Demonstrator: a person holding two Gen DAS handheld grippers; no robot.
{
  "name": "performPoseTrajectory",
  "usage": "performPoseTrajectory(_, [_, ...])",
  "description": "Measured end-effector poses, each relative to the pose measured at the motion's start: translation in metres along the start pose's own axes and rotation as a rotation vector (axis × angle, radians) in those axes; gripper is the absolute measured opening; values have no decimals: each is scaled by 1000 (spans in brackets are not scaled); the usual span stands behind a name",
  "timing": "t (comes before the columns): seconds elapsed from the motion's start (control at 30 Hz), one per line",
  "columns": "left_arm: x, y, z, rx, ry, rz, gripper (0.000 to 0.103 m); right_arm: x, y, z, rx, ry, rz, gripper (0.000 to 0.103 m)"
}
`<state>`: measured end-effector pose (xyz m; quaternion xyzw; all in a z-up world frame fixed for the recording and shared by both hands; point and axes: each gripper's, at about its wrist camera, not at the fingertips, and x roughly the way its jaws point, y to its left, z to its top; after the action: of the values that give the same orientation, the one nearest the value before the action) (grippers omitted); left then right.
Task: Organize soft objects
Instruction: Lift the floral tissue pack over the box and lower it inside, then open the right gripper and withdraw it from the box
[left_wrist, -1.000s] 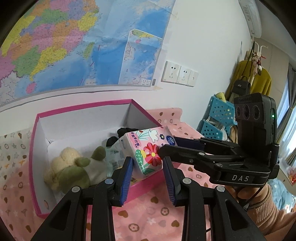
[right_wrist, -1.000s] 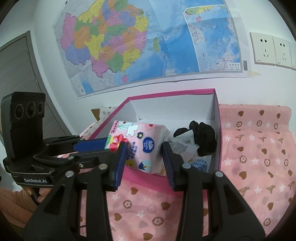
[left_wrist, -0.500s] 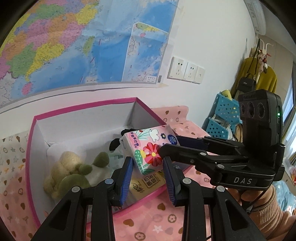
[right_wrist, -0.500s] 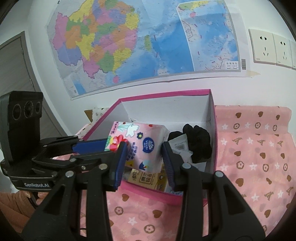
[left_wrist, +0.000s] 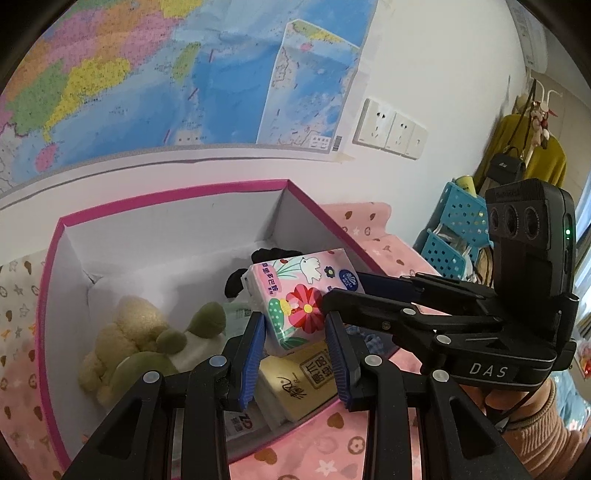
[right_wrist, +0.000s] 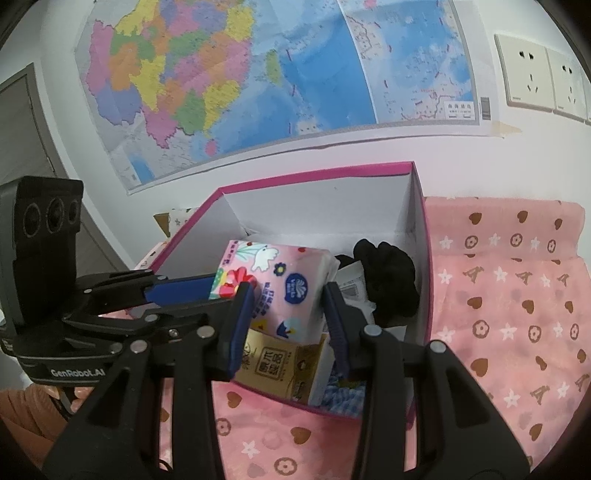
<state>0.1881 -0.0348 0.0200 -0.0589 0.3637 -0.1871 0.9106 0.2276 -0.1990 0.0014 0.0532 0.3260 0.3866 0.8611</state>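
Observation:
A pink floral tissue pack (left_wrist: 299, 295) (right_wrist: 280, 284) hangs above the open pink-rimmed box (left_wrist: 166, 192) (right_wrist: 317, 171). My left gripper (left_wrist: 295, 350) and my right gripper (right_wrist: 288, 314) are both shut on it, one at each end. In the box lie a beige and green plush toy (left_wrist: 136, 339), a yellow tissue pack (left_wrist: 306, 384) (right_wrist: 277, 365), a black cloth (right_wrist: 388, 280) and a blue checked cloth (right_wrist: 340, 395).
The box stands on a pink patterned cover (right_wrist: 509, 302) against a white wall with a map (right_wrist: 258, 74) and sockets (left_wrist: 391, 129). Blue perforated baskets (left_wrist: 454, 236) and hanging clothes (left_wrist: 524, 147) stand at the right.
Both grippers have carried the floral tissue pack forward over the box. The yellow tissue pack in the box has come into view beneath it.

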Motion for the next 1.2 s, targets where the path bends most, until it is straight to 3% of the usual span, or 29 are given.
performPoseTrajectory(0.43, [17, 13, 5, -40, 39, 21, 33, 15, -7, 3, 23, 28, -41, 42])
performPoseTrajectory(0.53, [17, 18, 4, -64, 39, 54, 49, 15, -6, 3, 23, 20, -70, 45])
performPoseTrajectory(0.73, [-14, 16, -10, -30, -57, 83, 80, -4, 0, -4, -2, -27, -95, 49])
performPoseTrajectory(0.87, [-42, 7, -24, 2, -140, 116, 94, -25, 21, -17, -74, -76, -113, 68])
performPoseTrajectory(0.9, [-52, 5, -30, 1, -164, 131, 103, -31, 28, -22, -98, -92, -120, 73])
performPoseTrajectory(1.07, [-78, -1, -59, 8, -218, 242, 103, -53, 54, -52, -155, -159, -195, 102])
performPoseTrajectory(1.2, [-83, 1, -84, -7, -192, 338, 103, -55, 65, -76, -159, -164, -233, 103])
